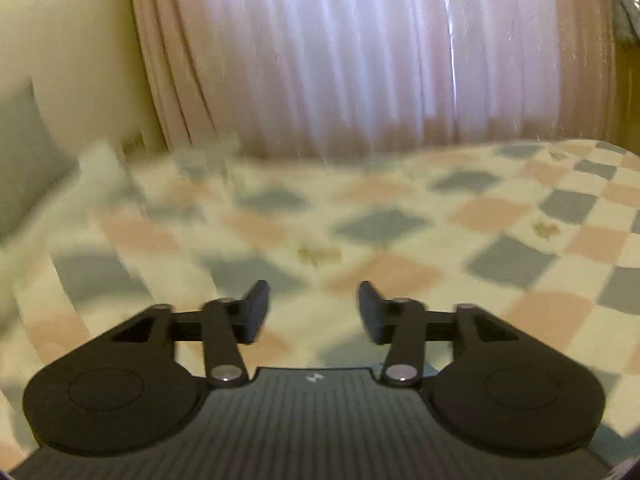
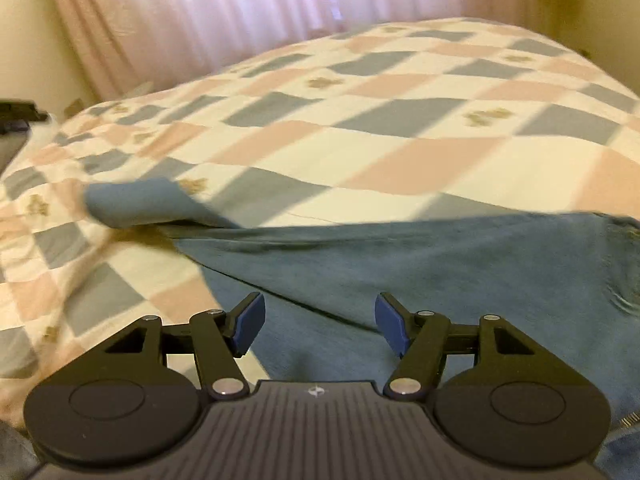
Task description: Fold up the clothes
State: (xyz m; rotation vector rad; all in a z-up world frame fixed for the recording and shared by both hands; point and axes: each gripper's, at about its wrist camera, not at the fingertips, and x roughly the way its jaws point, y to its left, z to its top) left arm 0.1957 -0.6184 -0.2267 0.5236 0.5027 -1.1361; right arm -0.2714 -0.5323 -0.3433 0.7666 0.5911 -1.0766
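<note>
A blue garment [image 2: 460, 272] lies spread on the checkered bedspread [image 2: 360, 128] in the right wrist view, with a sleeve [image 2: 136, 202] stretching out to the left. My right gripper [image 2: 320, 326] hovers open just above the garment's near part, nothing between its fingers. In the left wrist view my left gripper [image 1: 314, 312] is open over the bare checkered bedspread [image 1: 360, 220]. No garment shows there. The left view is motion-blurred.
Pale pink curtains [image 1: 340, 52] hang behind the bed. A grey pillow [image 1: 24, 152] leans at the far left against a cream wall [image 1: 68, 28]. A dark object [image 2: 16, 116] sits past the bed's left edge in the right wrist view.
</note>
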